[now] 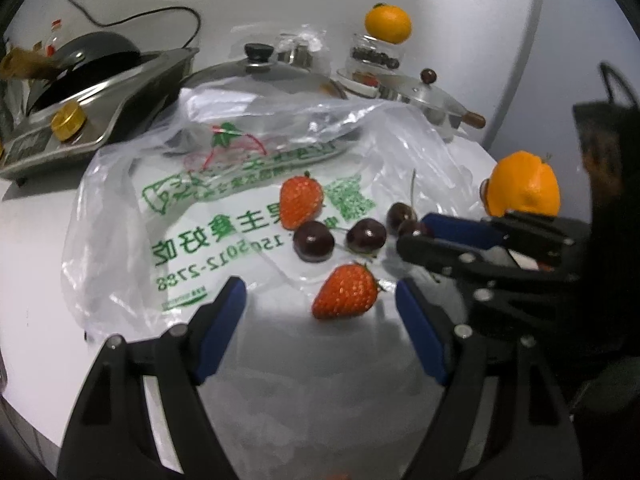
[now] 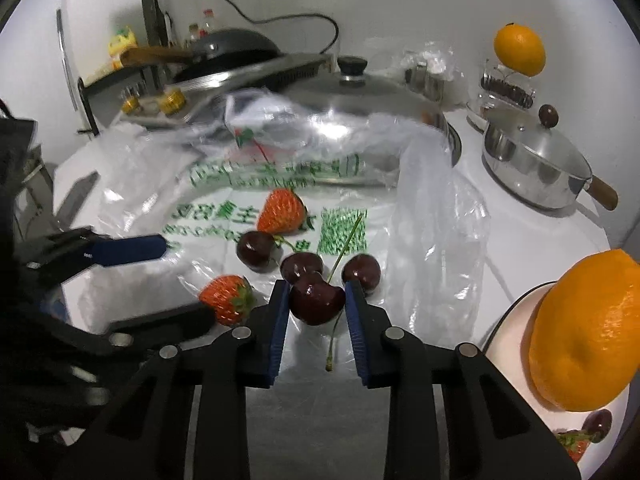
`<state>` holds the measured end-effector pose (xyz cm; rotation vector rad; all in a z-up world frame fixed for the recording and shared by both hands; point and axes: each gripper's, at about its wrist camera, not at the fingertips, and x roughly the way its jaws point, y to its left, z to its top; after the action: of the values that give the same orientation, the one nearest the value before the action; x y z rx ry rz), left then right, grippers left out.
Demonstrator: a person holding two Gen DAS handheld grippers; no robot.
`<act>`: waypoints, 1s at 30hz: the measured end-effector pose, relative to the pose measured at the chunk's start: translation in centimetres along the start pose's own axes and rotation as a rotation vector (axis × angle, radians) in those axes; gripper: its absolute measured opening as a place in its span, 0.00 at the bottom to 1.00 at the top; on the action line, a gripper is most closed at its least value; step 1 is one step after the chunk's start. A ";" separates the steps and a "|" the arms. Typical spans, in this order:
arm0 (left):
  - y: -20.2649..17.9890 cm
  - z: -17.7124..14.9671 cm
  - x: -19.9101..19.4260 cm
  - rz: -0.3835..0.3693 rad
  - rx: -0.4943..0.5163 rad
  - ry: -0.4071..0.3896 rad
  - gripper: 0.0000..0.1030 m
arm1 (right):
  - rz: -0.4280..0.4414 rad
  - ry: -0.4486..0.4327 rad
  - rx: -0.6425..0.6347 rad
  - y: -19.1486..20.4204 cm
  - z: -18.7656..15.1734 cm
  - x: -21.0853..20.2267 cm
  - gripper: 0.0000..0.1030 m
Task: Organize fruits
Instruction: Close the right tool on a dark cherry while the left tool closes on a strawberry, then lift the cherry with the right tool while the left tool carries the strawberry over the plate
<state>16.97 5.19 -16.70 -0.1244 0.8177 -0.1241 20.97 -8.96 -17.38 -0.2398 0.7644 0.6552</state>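
From the left wrist view, the left gripper (image 1: 320, 312) is hovering with its jaws wide apart and holding nothing, framing the near strawberry (image 1: 345, 293), probably lining up on it. The fruit is lying loose on the flattened plastic bag (image 1: 192, 216) in the middle of the white table (image 1: 36, 264), apparently tipped out for sorting. Counting here: two strawberries, the far strawberry (image 1: 300, 202) toward the table's back edge; three free cherries in a row, plus a fourth at the tip of the right gripper (image 1: 416, 240). One orange (image 1: 524, 190) is sitting near the right edge, and a second orange (image 1: 388, 23) is resting on a glass jar (image 1: 374, 58) at the back.

From the right wrist view, the right gripper (image 2: 317, 300) is clamping the held cherry (image 2: 317, 298) between its blue pads, stem hanging down, likely for carrying to the white plate (image 2: 508, 332) at the near right edge. That plate is already carrying the big orange (image 2: 588, 332), with what looks like a cherry and a strawberry at its near rim. Three cherries and two strawberries are lying on the bag.
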 end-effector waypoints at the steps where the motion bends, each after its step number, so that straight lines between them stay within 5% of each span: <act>1: -0.1 0.1 0.3 0.004 0.007 0.007 0.76 | 0.007 -0.005 0.002 -0.1 0.1 -0.4 0.29; 17: -1.8 0.2 2.2 0.030 0.106 0.026 0.75 | -0.010 -0.026 0.015 -1.8 -0.6 -2.7 0.29; 20: -1.9 0.2 2.5 0.022 0.122 0.040 0.58 | -0.015 -0.026 0.014 -1.8 -0.7 -2.8 0.29; 30: -2.6 0.1 1.8 0.004 0.169 0.027 0.38 | -0.020 -0.033 0.019 -1.8 -0.9 -3.2 0.29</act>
<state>18.10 2.33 -17.48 0.0379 0.8307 -0.1908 19.87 -12.18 -15.81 -0.2187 0.7358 0.6313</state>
